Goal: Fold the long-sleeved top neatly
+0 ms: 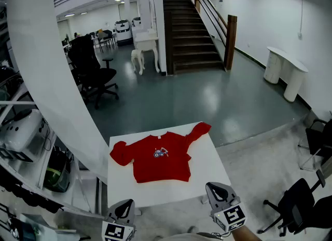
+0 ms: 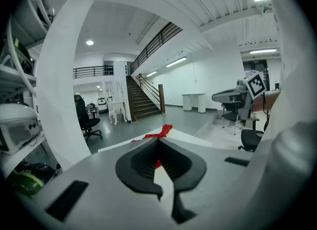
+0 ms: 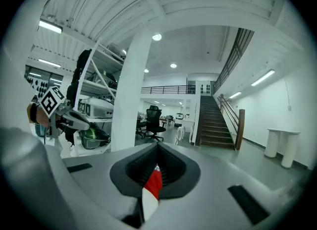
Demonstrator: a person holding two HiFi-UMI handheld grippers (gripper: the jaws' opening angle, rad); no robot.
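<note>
Top: one red long-sleeved top [image 1: 161, 159], spread flat with its front up, collar at the far side and hem at the near side; there is one small printed picture on the chest.
Sleeves: two. The right one stretches out to the far right corner of the table. The left one lies bunched in a lump at the top's left side.
Table: one white square table [image 1: 155, 196]. The top lies on its far and middle part, and a bare white strip runs along the near edge.
Grippers: two, both at the near edge of the table, each carrying one marker cube.
Left gripper [image 1: 124, 209]: at the near left corner, tilted down toward the table. Its jaws are closed tip against tip, with nothing between them [image 2: 158, 142].
Right gripper [image 1: 218, 189]: at the near right, held closer to level. Its jaws are also pressed together and empty [image 3: 157, 147].
Top relative to grippers: it lies farther away than both, well apart from the tips. The left gripper is below its left part and the right gripper just off its near right corner; neither touches the cloth.
Seen from the grippers: from the left one, the red cloth [image 2: 161, 131] shows just past the closed tips. From the right one, a sliver of red [image 3: 153, 184] shows through the slot behind the tips.
Column: one broad white curved column [image 1: 46, 68] on the left, next to the table.
Staircase: one dark staircase [image 1: 192, 27] at the far side.
Chairs: one black office chair [image 1: 93, 71] at the far left, and two dark chairs [image 1: 295, 209] at the right edge.
Shelving: one rack [image 1: 21, 136] at the near left, holding gear.
</note>
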